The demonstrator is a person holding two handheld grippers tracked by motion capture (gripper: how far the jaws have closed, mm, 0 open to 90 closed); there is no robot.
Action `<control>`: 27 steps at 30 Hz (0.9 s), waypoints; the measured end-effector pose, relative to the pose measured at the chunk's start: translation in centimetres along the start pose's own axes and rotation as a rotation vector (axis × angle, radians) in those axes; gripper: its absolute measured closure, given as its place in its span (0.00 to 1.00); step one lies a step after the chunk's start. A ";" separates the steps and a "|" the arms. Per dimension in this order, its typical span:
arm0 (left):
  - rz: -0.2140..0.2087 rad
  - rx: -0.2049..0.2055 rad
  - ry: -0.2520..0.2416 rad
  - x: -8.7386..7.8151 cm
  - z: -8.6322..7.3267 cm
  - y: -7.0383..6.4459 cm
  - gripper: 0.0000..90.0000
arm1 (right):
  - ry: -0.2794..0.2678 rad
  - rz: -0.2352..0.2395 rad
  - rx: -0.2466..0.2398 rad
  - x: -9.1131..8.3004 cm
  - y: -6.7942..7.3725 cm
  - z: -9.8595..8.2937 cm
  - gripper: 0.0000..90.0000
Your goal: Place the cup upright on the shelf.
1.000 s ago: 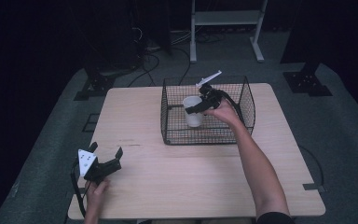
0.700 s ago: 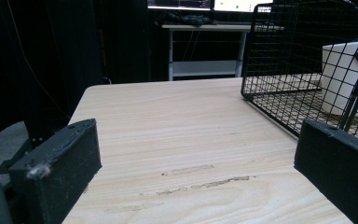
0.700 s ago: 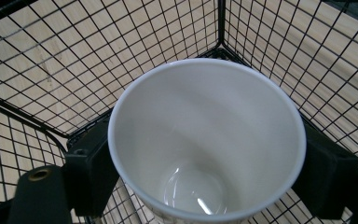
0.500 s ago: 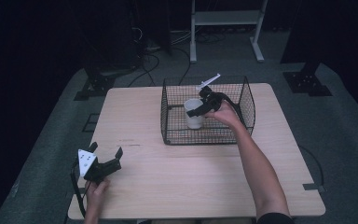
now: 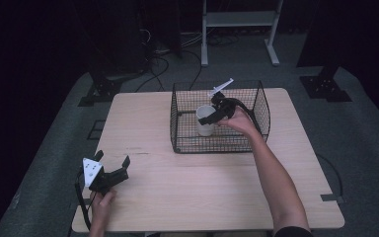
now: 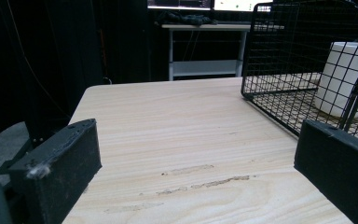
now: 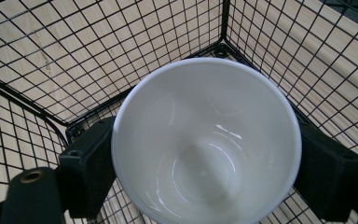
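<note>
Jaws of right hand-held gripper [image 7: 205, 154] clamped around white cup [image 7: 207, 140] inside wire basket [image 5: 177, 126]; left hand-held gripper [image 5: 112, 170] spread, empty.

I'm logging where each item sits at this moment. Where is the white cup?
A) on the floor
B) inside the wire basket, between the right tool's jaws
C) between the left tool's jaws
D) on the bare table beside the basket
B: the white cup stands inside the wire basket, with the right tool bracketing its sides.

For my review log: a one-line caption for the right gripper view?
Right gripper jaws flank an empty white cup, seen from above inside the black wire basket.
</note>
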State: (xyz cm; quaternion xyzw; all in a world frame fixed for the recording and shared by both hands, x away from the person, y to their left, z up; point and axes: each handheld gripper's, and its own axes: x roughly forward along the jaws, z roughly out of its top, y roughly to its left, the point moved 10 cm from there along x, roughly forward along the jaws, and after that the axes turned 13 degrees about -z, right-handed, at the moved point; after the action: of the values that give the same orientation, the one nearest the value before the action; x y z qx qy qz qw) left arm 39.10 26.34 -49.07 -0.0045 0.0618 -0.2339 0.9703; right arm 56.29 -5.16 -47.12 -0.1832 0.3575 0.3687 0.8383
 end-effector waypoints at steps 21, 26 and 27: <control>0.003 0.000 -0.001 0.0 0.0 0.0 0.00 | -0.094 -0.003 0.049 -1.9 -0.3 1.6 0.13; 0.003 -0.005 -0.006 0.0 0.1 0.1 0.00 | -0.122 0.002 0.063 -3.0 -0.5 2.0 0.13; 0.003 -0.006 -0.007 0.0 0.1 0.1 0.00 | -0.127 0.002 0.063 -3.2 -0.5 2.0 0.13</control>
State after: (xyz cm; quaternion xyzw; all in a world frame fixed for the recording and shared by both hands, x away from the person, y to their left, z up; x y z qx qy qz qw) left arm 39.17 26.41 -49.02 -0.0080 0.0592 -0.2323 0.9708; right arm 56.10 -5.90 -43.36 -0.1325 0.3151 0.3692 0.8642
